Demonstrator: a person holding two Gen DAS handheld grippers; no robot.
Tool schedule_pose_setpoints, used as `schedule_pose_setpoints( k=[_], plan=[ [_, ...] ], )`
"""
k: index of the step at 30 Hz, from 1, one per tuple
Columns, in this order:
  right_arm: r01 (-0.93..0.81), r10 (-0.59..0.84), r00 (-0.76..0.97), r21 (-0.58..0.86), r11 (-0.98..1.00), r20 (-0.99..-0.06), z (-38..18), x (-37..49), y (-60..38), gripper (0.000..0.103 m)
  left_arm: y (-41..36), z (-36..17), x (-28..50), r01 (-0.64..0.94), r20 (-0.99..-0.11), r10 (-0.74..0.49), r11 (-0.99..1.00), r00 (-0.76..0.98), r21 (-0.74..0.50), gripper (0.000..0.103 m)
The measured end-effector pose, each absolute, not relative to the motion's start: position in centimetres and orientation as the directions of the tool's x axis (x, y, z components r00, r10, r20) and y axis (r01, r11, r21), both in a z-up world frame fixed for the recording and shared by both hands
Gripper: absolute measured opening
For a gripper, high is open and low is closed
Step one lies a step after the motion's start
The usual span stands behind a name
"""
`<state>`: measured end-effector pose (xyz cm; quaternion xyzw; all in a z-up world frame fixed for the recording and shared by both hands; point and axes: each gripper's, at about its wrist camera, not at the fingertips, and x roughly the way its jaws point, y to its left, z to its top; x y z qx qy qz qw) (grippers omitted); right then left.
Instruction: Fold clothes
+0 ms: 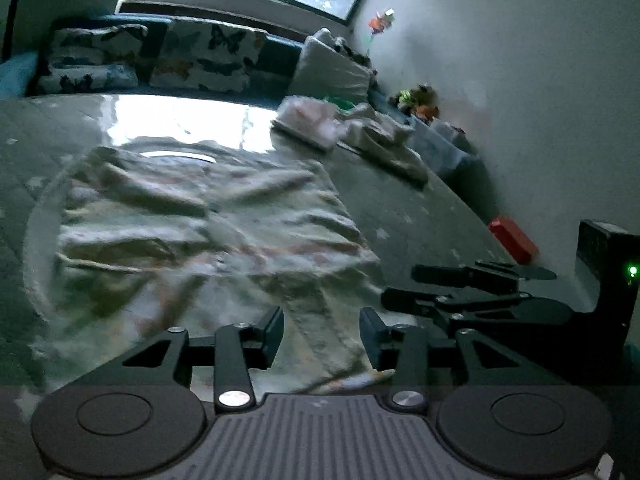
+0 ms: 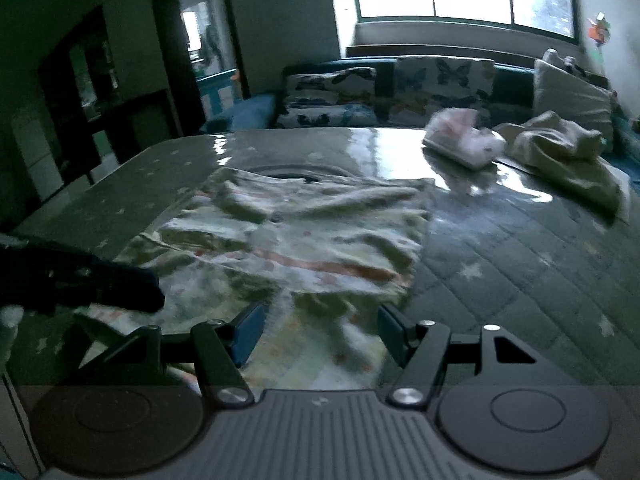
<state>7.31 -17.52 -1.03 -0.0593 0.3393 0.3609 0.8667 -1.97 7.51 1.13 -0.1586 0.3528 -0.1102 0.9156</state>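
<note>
A pale patterned garment (image 1: 208, 232) lies wrinkled and partly folded on the grey star-print table cover (image 1: 420, 216). It also shows in the right wrist view (image 2: 304, 240). My left gripper (image 1: 322, 338) is open just above the garment's near edge, nothing between its fingers. My right gripper (image 2: 318, 336) is open over the garment's near edge, also empty. The right gripper shows at the right of the left wrist view (image 1: 472, 288). The left gripper shows as a dark shape at the left of the right wrist view (image 2: 80, 284).
A folded pinkish garment (image 2: 464, 140) and a crumpled beige garment (image 2: 560, 152) lie at the table's far right. A sofa with butterfly cushions (image 2: 400, 88) stands behind. A red box (image 1: 514, 240) sits by the right wall.
</note>
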Motion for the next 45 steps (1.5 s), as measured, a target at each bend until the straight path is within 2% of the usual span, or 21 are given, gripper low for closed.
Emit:
schedule_pose_setpoints(
  k=[3,8,10,14,17,23,31,39,45],
  plan=[
    [-0.699,0.608,0.485,0.139,0.701,-0.628,-0.9,7.3,-16.0,0.063,10.4,1.1,-1.9,0.01,-0.612,-0.245,0.933,0.752,-0.361,0.045],
    [-0.74,0.627,0.439,0.137,0.659,-0.644,-1.6,7.8,-13.2,0.056,14.0,0.0,-1.0,-0.077,-0.632,-0.158,0.942,0.759,-0.327,0.042],
    [-0.747,0.627,0.424,0.139,0.65,-0.653,-2.0,8.0,-12.4,0.055,14.8,-0.7,-0.6,-0.096,-0.651,-0.143,0.944,0.746,-0.317,0.037],
    [-0.76,0.626,0.395,0.144,0.633,-0.672,-2.9,8.4,-10.9,0.055,16.1,-2.1,-0.4,-0.128,-0.681,-0.123,0.943,0.722,-0.306,0.036],
    [-0.77,0.625,0.372,0.147,0.621,-0.686,-3.5,8.8,-9.7,0.051,16.5,-2.7,-0.6,-0.131,-0.691,-0.123,0.944,0.713,-0.304,0.035],
    [-0.781,0.623,0.368,0.134,0.61,-0.69,-3.4,8.2,-9.3,0.051,17.1,-1.6,-0.5,-0.126,-0.662,-0.119,0.942,0.74,-0.311,0.035],
    [-0.785,0.614,0.365,0.124,0.607,-0.699,-3.6,8.0,-9.3,0.051,17.9,-2.7,0.3,-0.142,-0.689,-0.103,0.946,0.717,-0.29,0.033],
    [-0.803,0.606,0.364,0.091,0.589,-0.708,-3.5,6.6,-9.7,0.051,15.7,-1.5,-1.2,-0.07,-0.675,-0.129,0.963,0.727,-0.259,0.039],
    [-0.812,0.603,0.371,0.068,0.579,-0.707,-3.3,5.6,-10.1,0.052,13.4,-1.9,-1.9,-0.016,-0.697,-0.138,0.978,0.703,-0.209,0.042]
  ],
)
